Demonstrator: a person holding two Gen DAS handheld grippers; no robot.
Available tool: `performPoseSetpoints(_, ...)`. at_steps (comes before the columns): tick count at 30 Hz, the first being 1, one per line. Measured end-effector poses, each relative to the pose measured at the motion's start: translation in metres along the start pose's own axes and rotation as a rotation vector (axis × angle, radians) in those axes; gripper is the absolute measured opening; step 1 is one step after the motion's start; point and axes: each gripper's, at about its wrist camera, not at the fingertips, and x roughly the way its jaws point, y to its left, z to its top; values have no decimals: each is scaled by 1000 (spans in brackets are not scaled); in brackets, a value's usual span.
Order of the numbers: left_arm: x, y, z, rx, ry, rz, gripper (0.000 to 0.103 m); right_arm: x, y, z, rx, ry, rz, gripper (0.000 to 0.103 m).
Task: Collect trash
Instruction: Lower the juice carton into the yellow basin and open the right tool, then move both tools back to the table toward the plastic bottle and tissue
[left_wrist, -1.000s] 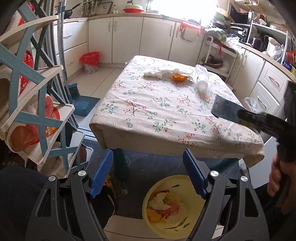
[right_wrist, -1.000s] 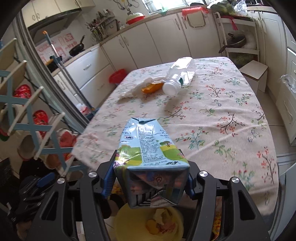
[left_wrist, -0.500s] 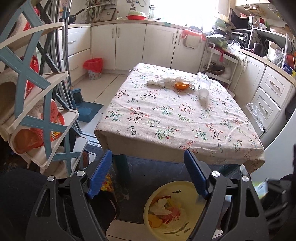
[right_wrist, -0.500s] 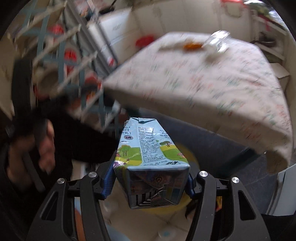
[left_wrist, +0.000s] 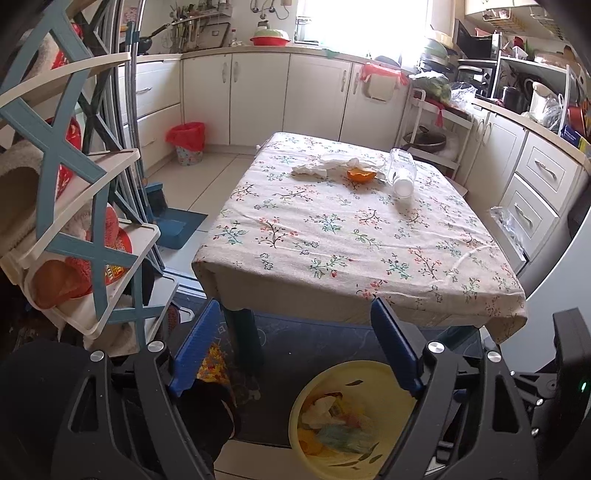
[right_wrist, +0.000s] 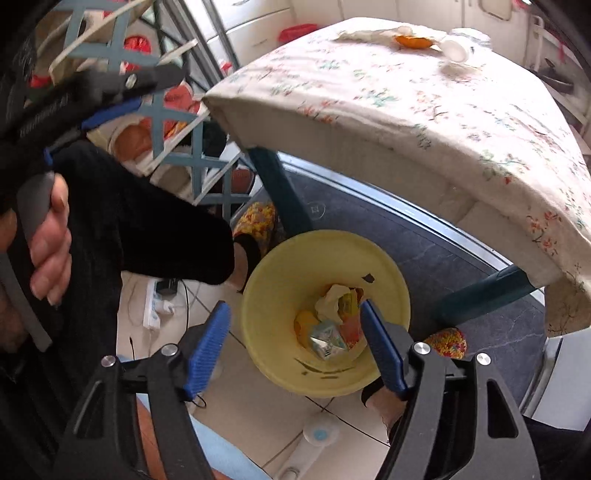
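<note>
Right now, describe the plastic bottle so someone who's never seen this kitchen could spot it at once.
Find the table with the floral tablecloth in the middle of the kitchen. At its far end sit a crumpled white tissue, an orange peel and the plastic bottle. The bottle is the clear one lying on its side, white cap toward the camera.

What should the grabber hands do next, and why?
Probably lift the right gripper away from the yellow bin and reach back toward the table. Its jaws are open and empty, and the carton lies inside the bin. A plastic bottle, an orange peel and crumpled tissues are on the tablecloth, waiting to be collected.
</note>
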Motion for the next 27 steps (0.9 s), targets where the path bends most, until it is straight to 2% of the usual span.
performPoseSetpoints(17,-2,-11,0,34,-9,0,83,-59,-41,12,238,-308,7,71)
performPoseSetpoints(27,6,-20,11,63,-3,-6,85,-62,-53,25,305,-367,-7,73)
